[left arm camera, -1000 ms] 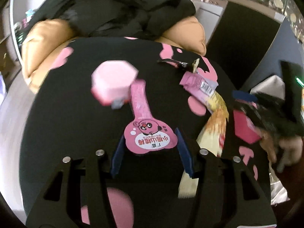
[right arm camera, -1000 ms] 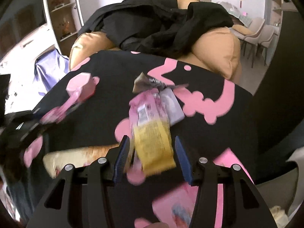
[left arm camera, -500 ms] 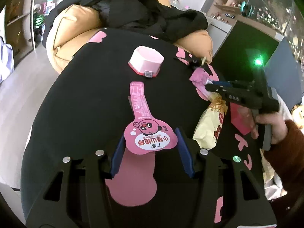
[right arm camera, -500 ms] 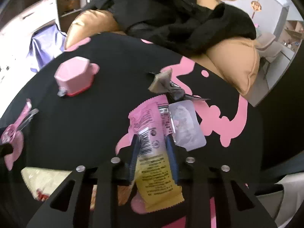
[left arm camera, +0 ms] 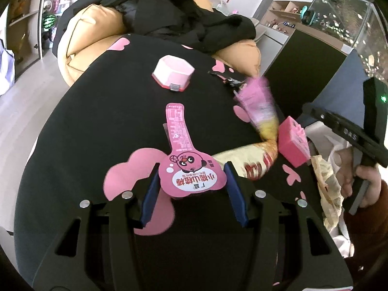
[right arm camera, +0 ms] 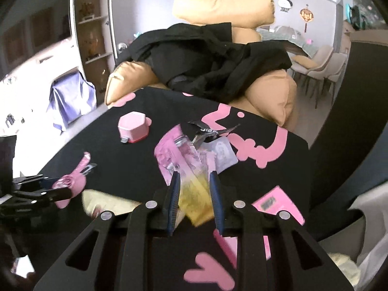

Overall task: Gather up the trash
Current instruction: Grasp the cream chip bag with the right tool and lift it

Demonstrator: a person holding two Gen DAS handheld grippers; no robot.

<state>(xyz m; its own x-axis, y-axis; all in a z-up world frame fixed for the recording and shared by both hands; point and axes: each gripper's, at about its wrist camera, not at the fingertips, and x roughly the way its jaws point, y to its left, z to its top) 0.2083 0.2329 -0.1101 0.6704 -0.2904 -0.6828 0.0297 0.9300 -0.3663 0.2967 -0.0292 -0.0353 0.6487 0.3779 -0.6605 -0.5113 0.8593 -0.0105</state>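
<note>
Item 1: my left gripper (left arm camera: 192, 189), fingers spread wide, flanking the round head of a pink cartoon-printed wrapper (left arm camera: 186, 167); whether the pads touch it I cannot tell. Its long tab points away across the black cloth with pink shapes (left arm camera: 97, 126).

Item 2: my right gripper (right arm camera: 194, 194), fingers drawn in close and pinching the yellow end of a pink-and-yellow snack wrapper (right arm camera: 186, 169) (motion-blurred in both views). The wrapper's pink end points away toward the far trash.

Item 3: pink hexagonal cup (left arm camera: 173, 72), upside down on the cloth, beyond the cartoon wrapper and well apart from it.

Item 4: crumpled dark foil scrap (right arm camera: 208, 131), just past the snack wrapper, beside a pale clear packet (right arm camera: 223, 154).

Item 5: cream-and-red snack bag (left arm camera: 245, 161), lying flat just right of my left fingers.

Item 6: pink box (left arm camera: 292, 143), near the bag's far end.

Item 7: tan cushions (right arm camera: 266, 92) with black clothing (right arm camera: 218, 63) heaped on top, behind the cloth.
</note>
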